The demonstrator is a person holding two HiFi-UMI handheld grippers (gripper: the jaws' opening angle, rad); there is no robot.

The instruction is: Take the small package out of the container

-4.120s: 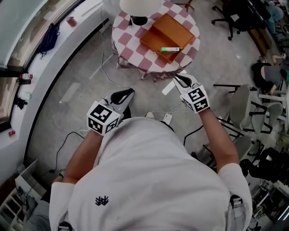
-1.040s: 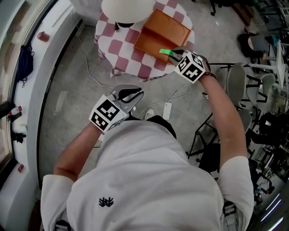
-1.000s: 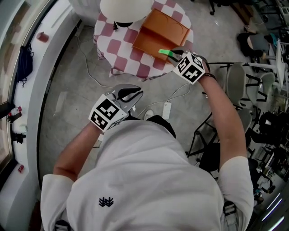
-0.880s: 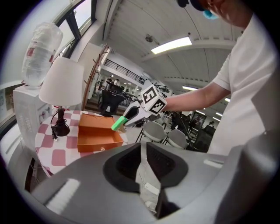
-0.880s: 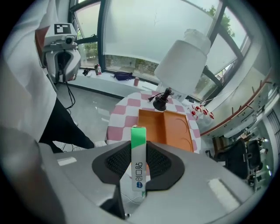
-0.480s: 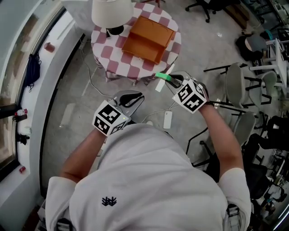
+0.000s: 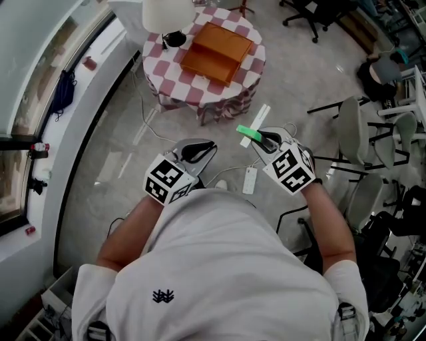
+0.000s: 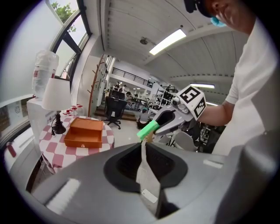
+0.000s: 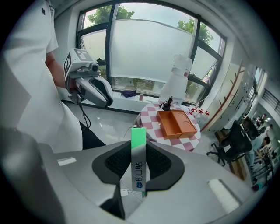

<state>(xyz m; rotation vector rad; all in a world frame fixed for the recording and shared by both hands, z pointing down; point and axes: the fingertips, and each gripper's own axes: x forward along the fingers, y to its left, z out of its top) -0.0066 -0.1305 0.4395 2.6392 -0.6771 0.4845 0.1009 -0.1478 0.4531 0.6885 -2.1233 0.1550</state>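
Okay, right gripper (image 7: 258,137) clamped on small package (image 9: 138,151), a slim white box w/ green end; pads press both long sides, green end pokes out past the tips. Package is outside the orange container (image 7: 216,52) and well apart from it, over bare floor (image 7: 113,153). Container sits open on checkered table (image 7: 200,93), lamp (image 7: 168,13) just beside it. Left gripper (image 7: 208,148) is also well short of container, tips pressed together, nothing betw. them.

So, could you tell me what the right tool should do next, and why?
Probably carry the small package to the checkered table and set it beside the orange container: the right tool grips it well clear of the container, away from the table.
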